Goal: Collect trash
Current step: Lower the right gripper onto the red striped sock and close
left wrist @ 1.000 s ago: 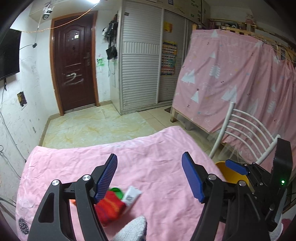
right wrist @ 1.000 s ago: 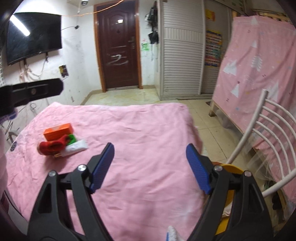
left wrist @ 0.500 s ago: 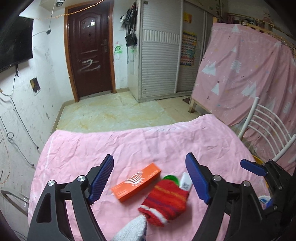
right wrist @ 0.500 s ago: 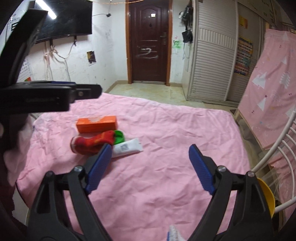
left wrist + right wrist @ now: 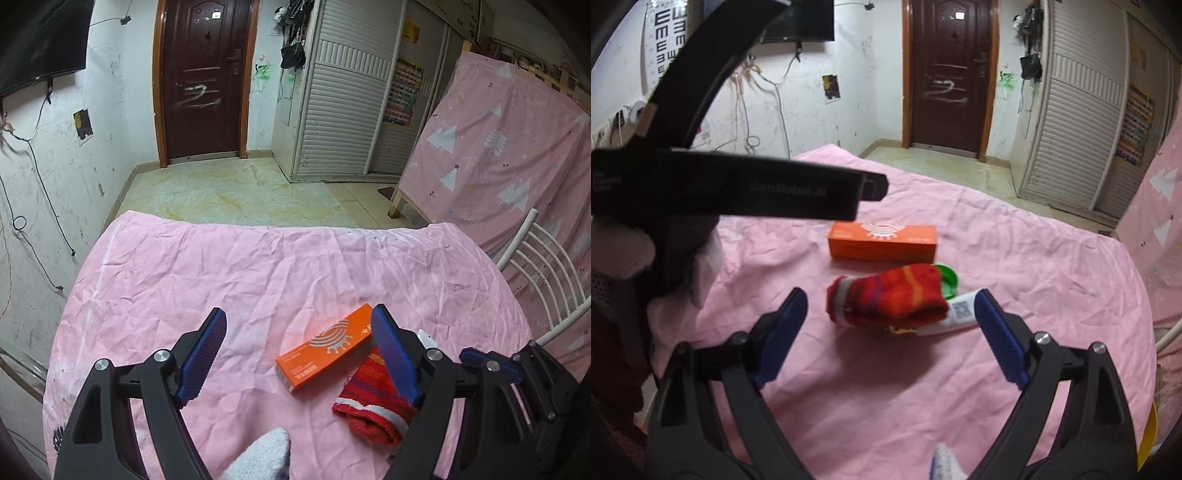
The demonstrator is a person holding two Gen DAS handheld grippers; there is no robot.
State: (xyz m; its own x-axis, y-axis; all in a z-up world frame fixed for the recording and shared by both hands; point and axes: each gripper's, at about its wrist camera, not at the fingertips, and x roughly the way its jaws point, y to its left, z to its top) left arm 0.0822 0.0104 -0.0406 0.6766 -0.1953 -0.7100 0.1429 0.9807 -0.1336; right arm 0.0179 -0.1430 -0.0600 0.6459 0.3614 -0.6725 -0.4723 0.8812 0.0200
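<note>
Trash, an orange box (image 5: 882,242), red sock (image 5: 888,297), green lid (image 5: 947,278) and white tube (image 5: 960,314), lies clustered mid-cloth; the right gripper (image 5: 886,339), spread and empty, should probably descend squarely before pinching one item.

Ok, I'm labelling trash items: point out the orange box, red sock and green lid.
orange box (image 5: 882,242), right wrist view, front side face.
red sock (image 5: 890,295), right wrist view, middle of the foot.
green lid (image 5: 948,281), right wrist view, exposed rim.

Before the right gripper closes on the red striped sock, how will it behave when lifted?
The red striped sock looks soft and crumpled, so it will probably sag. It overlaps the white tube and green lid, so these may shift.
</note>
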